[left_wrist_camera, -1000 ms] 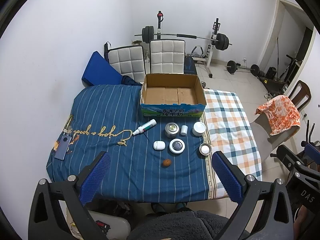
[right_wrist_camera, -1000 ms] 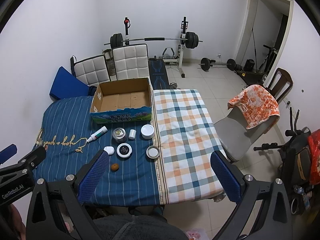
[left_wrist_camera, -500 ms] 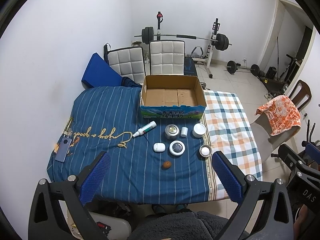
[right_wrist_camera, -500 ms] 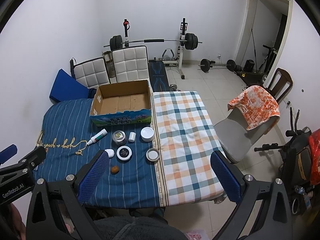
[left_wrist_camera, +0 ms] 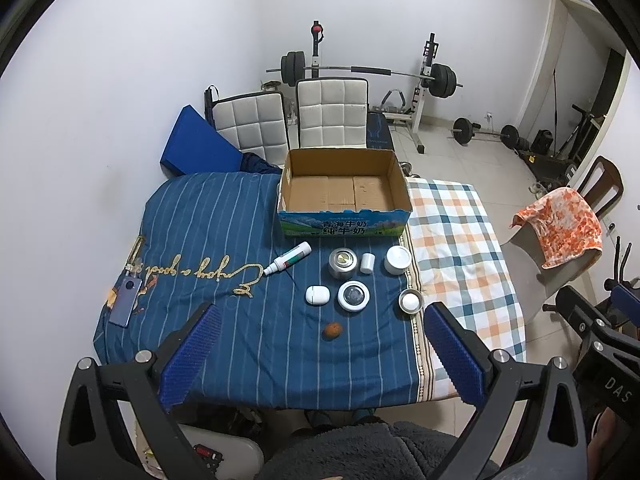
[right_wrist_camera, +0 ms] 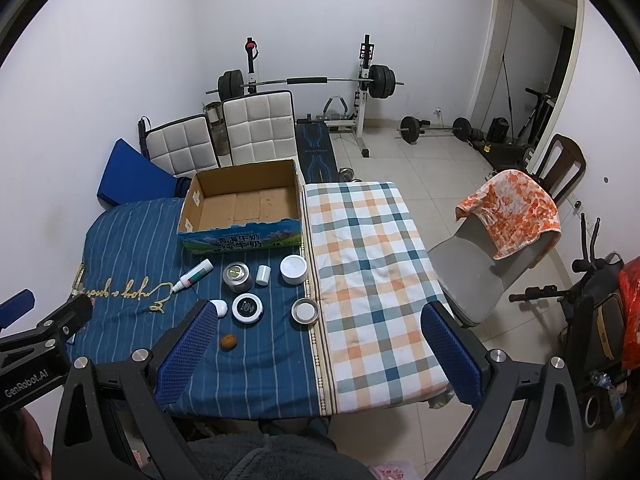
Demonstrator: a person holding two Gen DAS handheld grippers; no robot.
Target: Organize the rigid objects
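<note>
Left tongs (left_wrist_camera: 320, 350) wide open, right tongs (right_wrist_camera: 318, 350) likewise

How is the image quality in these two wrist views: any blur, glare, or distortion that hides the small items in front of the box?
Left wrist view: sharp, evenly lit, soft shadows; fisheye bends the walls, dark corners; the items before the cardboard box stay clear. Right wrist view: equally sharp, no glare; the right claw has its left finger touching the white case at its edge.

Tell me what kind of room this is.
Probably a spare room at home used as a gym: a barbell on its rack stands by the far wall, loose dumbbells lie on the tiled floor, and a cloth-covered table fills the front.
</note>
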